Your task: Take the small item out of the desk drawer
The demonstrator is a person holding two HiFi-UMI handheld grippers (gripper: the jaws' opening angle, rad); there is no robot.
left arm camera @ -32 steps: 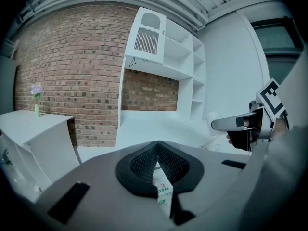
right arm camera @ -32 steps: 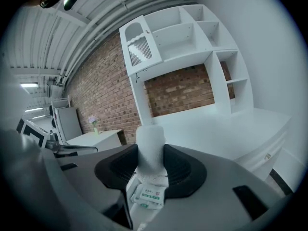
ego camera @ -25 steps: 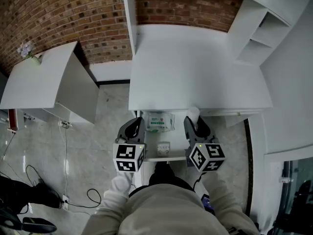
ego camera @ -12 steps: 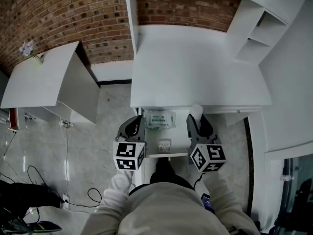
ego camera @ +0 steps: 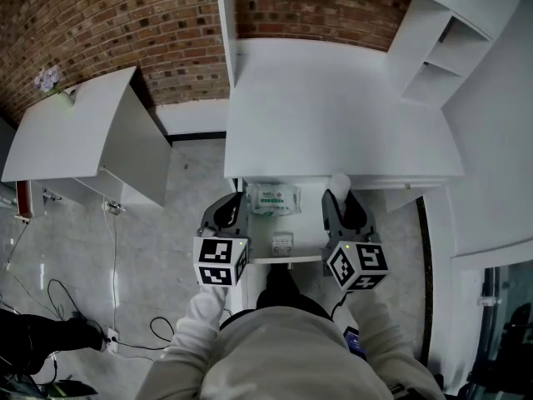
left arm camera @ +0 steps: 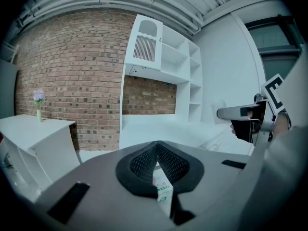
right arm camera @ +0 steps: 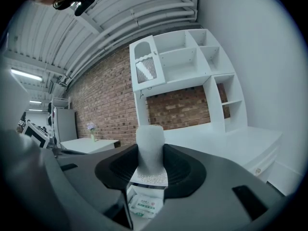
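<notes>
white, pebbly and cylindrical, the small item (right arm camera: 150, 146) stood clenched upright in the right tongs (right arm camera: 150, 174) above the right rear corner of the drawer (ego camera: 310, 242), seemingly to lift it clear. the left tongs (left arm camera: 158, 150), mesh pads (left arm camera: 142, 165) pinched together on nothing, hung over the drawer's left edge beside a soft wipe packet (ego camera: 275, 198).

brick wall (ego camera: 125, 23): rough, matt | desk (ego camera: 333, 107): smooth, matt white | wipes packet (ego camera: 275, 198): glossy plastic | white roll (right arm camera: 150, 143): rough, pimpled

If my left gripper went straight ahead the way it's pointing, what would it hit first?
Probably the front edge of the desk, just left of the open drawer. The left gripper looks level with the desktop, so it might skim over instead; depth unclear.
</notes>
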